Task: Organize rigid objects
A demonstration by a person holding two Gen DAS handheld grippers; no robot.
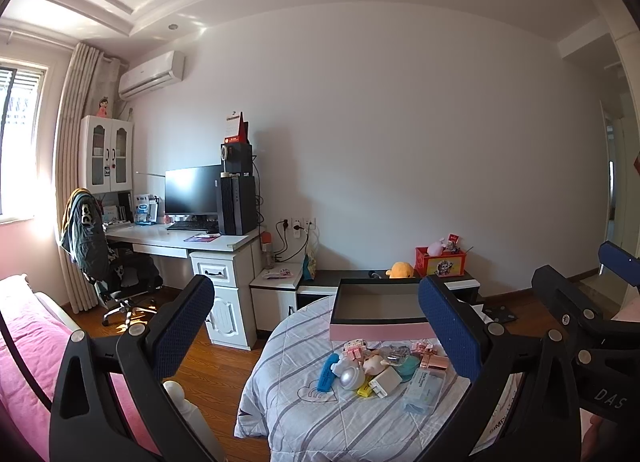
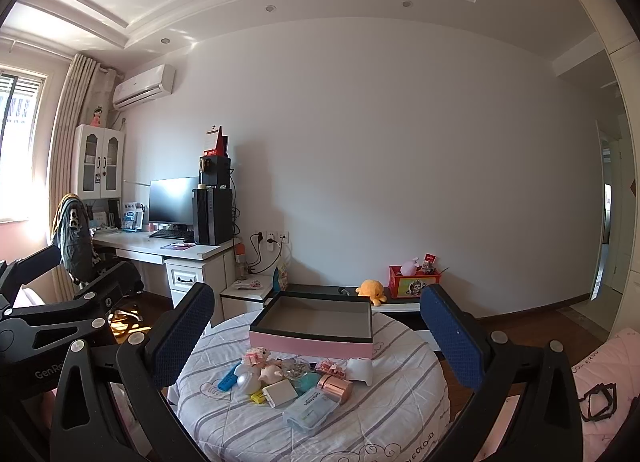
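Both claws, left [image 1: 316, 326] and right [image 2: 316, 332], gape wide and empty, well short of the toy pile [image 2: 288, 382] before the pink box [image 2: 312, 344].

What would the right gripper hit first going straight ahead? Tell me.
Probably nothing nearby. The right gripper is open and empty, held above the table; its line seems to pass near the far rim of the open box, then on toward the wall. Depth is unclear.

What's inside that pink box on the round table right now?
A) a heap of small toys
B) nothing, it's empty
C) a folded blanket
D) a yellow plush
B: the pink box shows only its bare grey floor, while the small items lie heaped on the quilt in front of it.
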